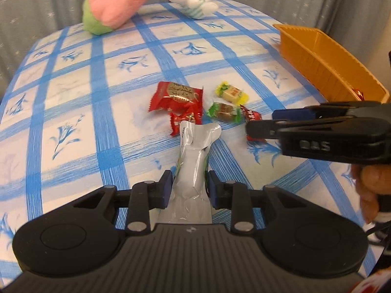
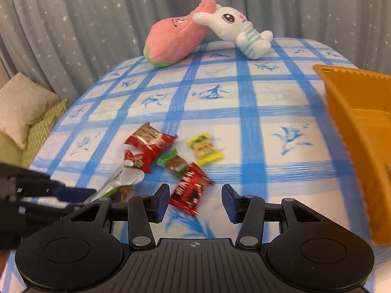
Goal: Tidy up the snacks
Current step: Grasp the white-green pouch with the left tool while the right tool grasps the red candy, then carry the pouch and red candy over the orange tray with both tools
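Snacks: left gripper (image 1: 188, 185) is clamped on a silver packet (image 1: 195, 166), right gripper (image 2: 195, 201) has jaws apart over the dark red candy (image 2: 189, 190), orange tray (image 2: 354, 122) alongside.

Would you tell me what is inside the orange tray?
Little shows inside the orange tray: bare ribbed walls and floor, plus a small red and gold item at its near end. The near wall and the right tool hide the rest.

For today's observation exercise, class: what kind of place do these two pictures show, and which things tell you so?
Probably a home room, perhaps a bedroom or living room: a blue-checked cloth covers the surface, a pink plush toy and a white plush rabbit lie at its back, and a star-patterned grey curtain hangs behind.
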### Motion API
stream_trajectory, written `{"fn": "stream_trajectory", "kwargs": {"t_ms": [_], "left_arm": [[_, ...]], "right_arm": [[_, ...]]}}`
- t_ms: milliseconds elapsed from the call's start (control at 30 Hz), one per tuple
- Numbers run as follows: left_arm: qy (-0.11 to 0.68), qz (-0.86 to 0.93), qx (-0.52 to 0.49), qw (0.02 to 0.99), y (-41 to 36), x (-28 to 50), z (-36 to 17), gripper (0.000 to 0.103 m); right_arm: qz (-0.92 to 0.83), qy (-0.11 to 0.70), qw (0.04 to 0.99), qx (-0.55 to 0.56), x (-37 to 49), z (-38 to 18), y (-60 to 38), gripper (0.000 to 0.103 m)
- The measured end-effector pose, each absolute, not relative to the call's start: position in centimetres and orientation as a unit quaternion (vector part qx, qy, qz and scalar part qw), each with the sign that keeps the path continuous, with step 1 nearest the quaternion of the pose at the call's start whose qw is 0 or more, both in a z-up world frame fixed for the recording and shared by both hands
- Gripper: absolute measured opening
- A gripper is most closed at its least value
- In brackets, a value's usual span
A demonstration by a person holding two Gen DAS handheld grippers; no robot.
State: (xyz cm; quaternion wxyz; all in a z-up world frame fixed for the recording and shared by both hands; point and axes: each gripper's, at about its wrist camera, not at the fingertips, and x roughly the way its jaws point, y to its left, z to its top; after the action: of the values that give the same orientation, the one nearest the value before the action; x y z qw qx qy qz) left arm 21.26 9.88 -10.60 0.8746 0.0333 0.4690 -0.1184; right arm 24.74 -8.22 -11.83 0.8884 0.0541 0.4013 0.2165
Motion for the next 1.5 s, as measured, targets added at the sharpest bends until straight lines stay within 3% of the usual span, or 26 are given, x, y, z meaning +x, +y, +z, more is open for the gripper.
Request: {"fn": "stream_trajectory", "kwargs": {"t_ms": [167,200,233,333,967,1500], "left_arm": [[0.463,-0.116,0.028,0.879,9.6,20.8,-11.0,0.028],[0.458,-0.117,0.029,0.881,9.5,20.7,-11.0,0.028],[0.455,-0.120,0.027,0.882,9.4,20.7,-11.0,0.028],[0.452,-0.125,0.031,0.882,9.2,20.8,-11.3,0.032],[0.449,-0.107,0.039,0.886,7.3,19.2,-11.0,0.027],[0.399,-0.088,-0.025,0.912,3.1,13.8,-5.4,0.027]], "right_arm": [[0.192,0.413,0.888,0.057,25.9,-12.5,-6.7,0.048],[0.189,0.413,0.889,0.047,25.9,-12.6,-6.4,0.041],[0.187,0.412,0.891,0.037,26.0,-12.5,-6.2,0.027],[0.189,0.412,0.891,0.026,25.7,-12.4,-6.6,0.025],[0.165,0.412,0.896,0.015,19.5,-11.7,-11.6,0.023],[0.153,0.381,0.911,0.017,14.7,-6.7,-16.1,0.023]]}}
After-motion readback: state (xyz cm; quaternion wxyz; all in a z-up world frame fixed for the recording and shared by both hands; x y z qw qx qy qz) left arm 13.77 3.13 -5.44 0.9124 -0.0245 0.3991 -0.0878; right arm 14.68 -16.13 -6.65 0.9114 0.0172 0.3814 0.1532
